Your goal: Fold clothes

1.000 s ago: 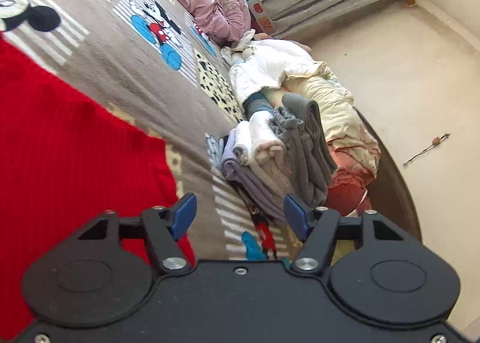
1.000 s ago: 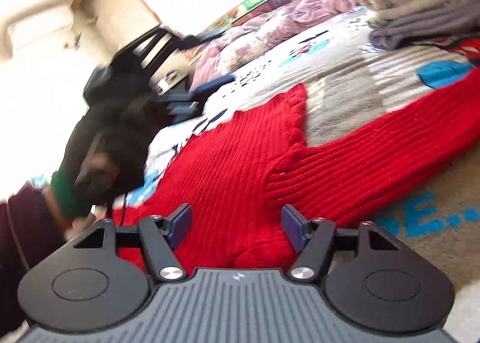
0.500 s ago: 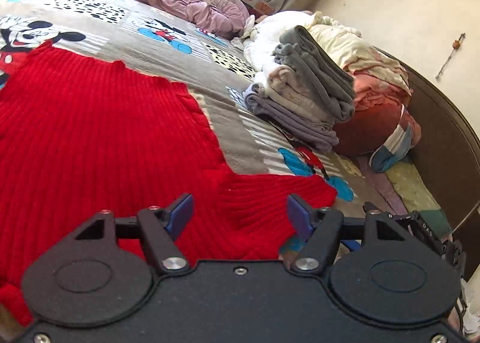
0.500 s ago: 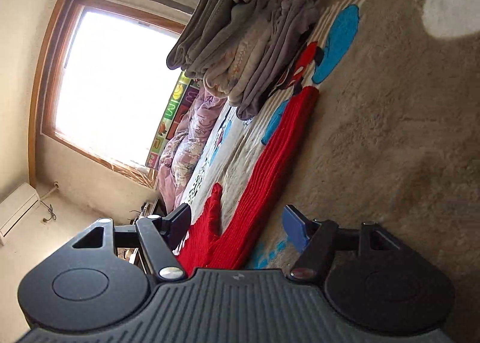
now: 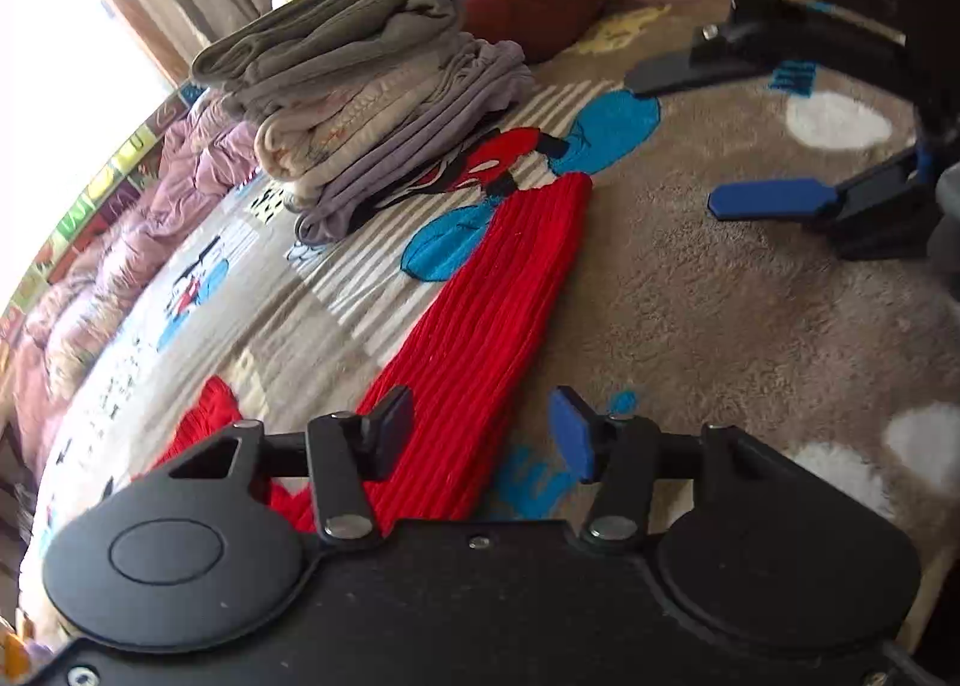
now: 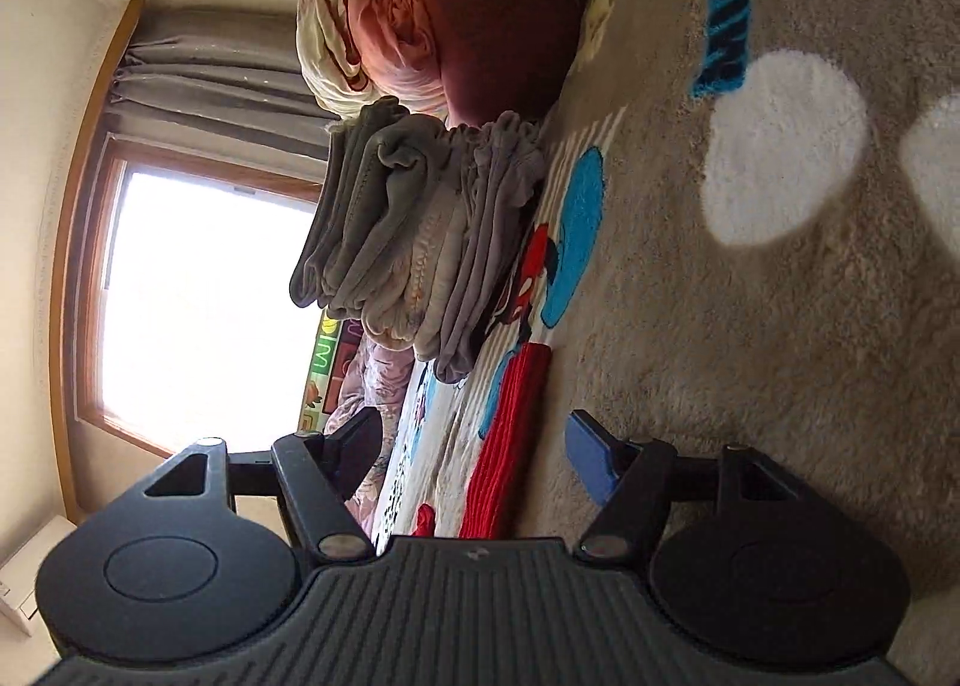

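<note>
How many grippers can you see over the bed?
2. The left gripper, jaws closing, hangs over the red sweater sleeve. The right gripper hovers open over the blanket past the sleeve's end.

Daylit room, blown-out window, fisheye bending at the edges

Glare from the window (image 6: 198, 302), left of the jaws, washes out all detail there; the right gripper (image 5: 798, 134), beyond the left jaws, is slightly motion-blurred; the blanket (image 6: 750, 356) ahead is evenly lit with soft shadows.
</note>
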Action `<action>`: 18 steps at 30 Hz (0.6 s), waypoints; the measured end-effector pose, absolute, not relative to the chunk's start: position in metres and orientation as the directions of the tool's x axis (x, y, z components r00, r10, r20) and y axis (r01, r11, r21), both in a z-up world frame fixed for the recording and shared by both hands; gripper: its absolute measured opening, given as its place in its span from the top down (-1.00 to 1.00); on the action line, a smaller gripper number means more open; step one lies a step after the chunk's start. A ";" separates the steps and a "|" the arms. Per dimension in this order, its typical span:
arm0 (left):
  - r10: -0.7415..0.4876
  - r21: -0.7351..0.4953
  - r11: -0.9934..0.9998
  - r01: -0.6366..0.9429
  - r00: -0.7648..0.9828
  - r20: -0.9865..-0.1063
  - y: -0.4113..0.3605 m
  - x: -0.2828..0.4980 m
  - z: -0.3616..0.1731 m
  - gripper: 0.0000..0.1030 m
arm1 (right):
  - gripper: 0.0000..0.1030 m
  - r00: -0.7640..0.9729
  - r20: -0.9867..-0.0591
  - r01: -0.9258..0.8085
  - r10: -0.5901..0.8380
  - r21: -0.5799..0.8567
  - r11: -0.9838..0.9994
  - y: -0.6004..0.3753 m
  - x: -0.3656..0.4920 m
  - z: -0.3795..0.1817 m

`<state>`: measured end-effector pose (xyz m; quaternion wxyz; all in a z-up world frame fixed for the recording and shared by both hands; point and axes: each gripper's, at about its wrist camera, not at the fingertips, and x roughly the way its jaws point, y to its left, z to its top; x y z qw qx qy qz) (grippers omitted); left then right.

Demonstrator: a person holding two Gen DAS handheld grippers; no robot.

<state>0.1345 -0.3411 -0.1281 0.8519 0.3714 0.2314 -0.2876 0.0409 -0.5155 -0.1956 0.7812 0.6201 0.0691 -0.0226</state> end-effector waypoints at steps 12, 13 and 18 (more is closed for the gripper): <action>-0.318 0.395 0.708 0.586 0.763 -0.563 -0.366 0.178 -0.097 0.85 | -0.32 0.993 -0.118 0.112 0.004 0.958 0.263 -0.526 0.035 -0.194; -0.342 0.329 0.746 0.579 0.757 -0.556 -0.350 0.181 -0.083 0.86 | -0.35 0.993 -0.116 0.107 0.013 0.948 0.299 -0.523 0.036 -0.189; -0.478 -0.077 0.861 0.503 0.748 -0.461 -0.229 0.190 -0.014 0.86 | -0.35 0.978 -0.064 -0.071 0.200 0.794 0.604 -0.469 0.054 -0.145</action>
